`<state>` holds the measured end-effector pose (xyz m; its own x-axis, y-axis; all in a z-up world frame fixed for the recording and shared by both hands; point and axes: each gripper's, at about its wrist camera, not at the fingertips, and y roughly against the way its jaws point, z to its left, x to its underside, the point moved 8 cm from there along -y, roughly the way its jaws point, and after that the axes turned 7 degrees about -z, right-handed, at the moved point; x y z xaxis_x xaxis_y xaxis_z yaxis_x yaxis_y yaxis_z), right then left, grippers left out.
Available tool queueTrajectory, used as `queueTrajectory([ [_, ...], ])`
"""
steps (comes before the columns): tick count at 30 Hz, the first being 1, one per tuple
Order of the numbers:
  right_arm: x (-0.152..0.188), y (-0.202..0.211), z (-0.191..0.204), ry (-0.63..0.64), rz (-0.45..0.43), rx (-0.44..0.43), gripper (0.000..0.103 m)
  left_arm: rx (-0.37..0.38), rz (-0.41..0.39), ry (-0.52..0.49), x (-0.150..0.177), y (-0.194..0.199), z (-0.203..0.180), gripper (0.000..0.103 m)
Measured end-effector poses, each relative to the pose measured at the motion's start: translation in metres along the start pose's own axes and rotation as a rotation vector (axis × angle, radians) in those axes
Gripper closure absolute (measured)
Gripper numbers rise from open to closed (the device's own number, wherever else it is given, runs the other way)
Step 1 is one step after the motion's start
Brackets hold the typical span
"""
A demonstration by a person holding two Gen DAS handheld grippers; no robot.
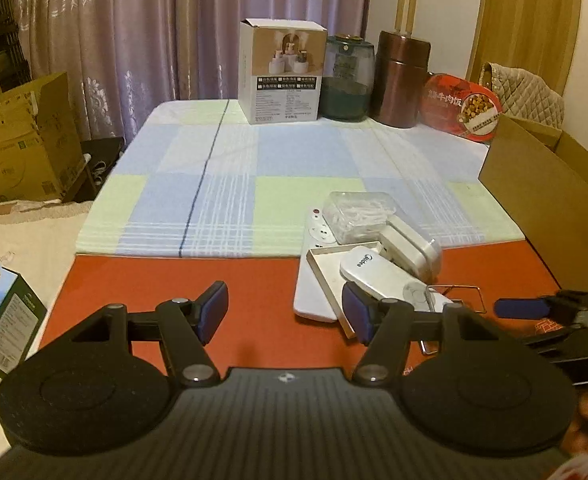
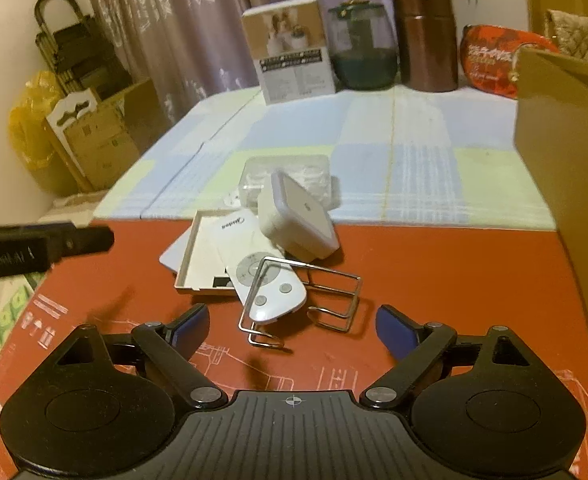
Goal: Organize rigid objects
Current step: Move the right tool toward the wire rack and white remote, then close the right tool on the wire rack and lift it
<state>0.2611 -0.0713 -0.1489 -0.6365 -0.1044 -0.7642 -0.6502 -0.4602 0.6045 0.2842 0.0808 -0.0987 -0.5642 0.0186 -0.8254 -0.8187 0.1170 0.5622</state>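
The right gripper (image 2: 292, 326) hangs over the red surface (image 2: 433, 272) with its jaws spread wide and nothing pinched. The wire rack (image 2: 305, 296) lies just ahead of the gap, its near hooks about level with the pads. Under the rack the remote (image 2: 260, 268) sits straight ahead of the jaws. Its long axis runs diagonally, button end toward the gripper, logo end away and to the left, resting in the shallow tray (image 2: 198, 256). The white adapter (image 2: 297, 220) leans on the remote's far end, with the clear box (image 2: 290, 176) beyond.

The left gripper (image 1: 286, 312) has its jaws parted over bare red surface, holding nothing. The pile lies ahead and to its right: the right pad overlaps the tray (image 1: 325, 276), and the remote (image 1: 389, 280) runs from there away to the right.
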Motion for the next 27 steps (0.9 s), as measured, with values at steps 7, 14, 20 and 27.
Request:
queueTrajectory([
  [7,0.000,-0.020,-0.003,0.008,0.016,-0.021,0.016,0.016,0.020,-0.006,0.005,-0.002,-0.002,0.045],
  [14,0.003,-0.016,-0.003,0.036,0.030,-0.025,0.039,0.014,0.024,0.010,0.006,-0.001,-0.001,0.044],
  [20,0.013,0.008,-0.001,0.066,0.057,0.005,0.079,0.045,0.032,0.014,0.011,0.001,-0.008,0.044],
  [27,0.029,0.044,-0.012,0.021,0.069,0.027,0.079,0.089,0.052,-0.003,0.024,0.006,-0.027,0.044],
])
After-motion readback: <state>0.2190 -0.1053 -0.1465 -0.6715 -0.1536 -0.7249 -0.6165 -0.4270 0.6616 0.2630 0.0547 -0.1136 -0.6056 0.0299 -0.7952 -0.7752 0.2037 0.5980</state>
